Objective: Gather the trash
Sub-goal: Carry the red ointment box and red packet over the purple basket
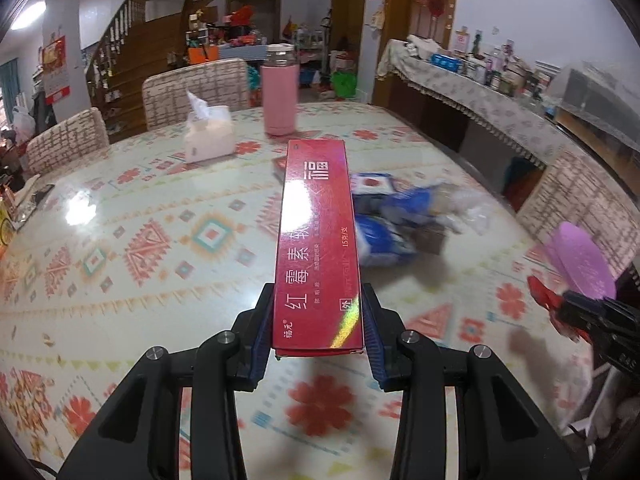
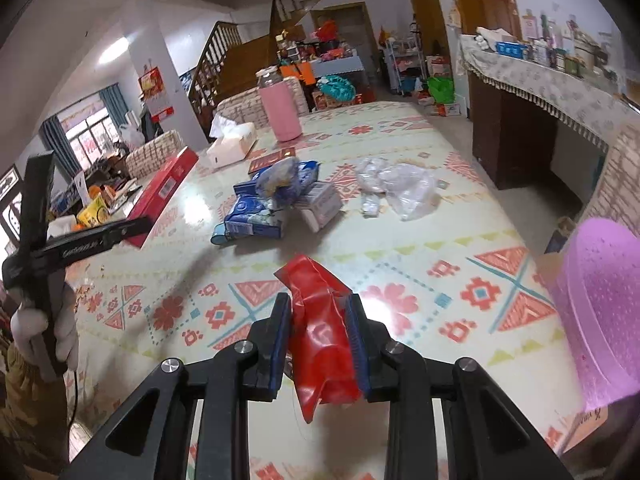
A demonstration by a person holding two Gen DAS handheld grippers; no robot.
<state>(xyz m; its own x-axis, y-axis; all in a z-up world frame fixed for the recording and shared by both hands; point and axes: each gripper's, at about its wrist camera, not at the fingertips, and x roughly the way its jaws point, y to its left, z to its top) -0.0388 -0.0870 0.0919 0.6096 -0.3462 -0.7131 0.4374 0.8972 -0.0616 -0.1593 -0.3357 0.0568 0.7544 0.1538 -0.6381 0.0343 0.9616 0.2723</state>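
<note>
My left gripper is shut on the near end of a long red carton, which sticks out forward above the patterned table. In the right wrist view that carton hangs at the left, with a gloved hand on the tool. My right gripper is shut on a crumpled red plastic wrapper, lifted off the table. A purple bin stands at the table's right edge, close to the right gripper. More trash lies mid-table: blue packets, a small white box and a clear plastic bag.
A pink flask and a white tissue box stand at the table's far side. Chairs with patterned covers line the far edge. A cluttered sideboard runs along the right wall.
</note>
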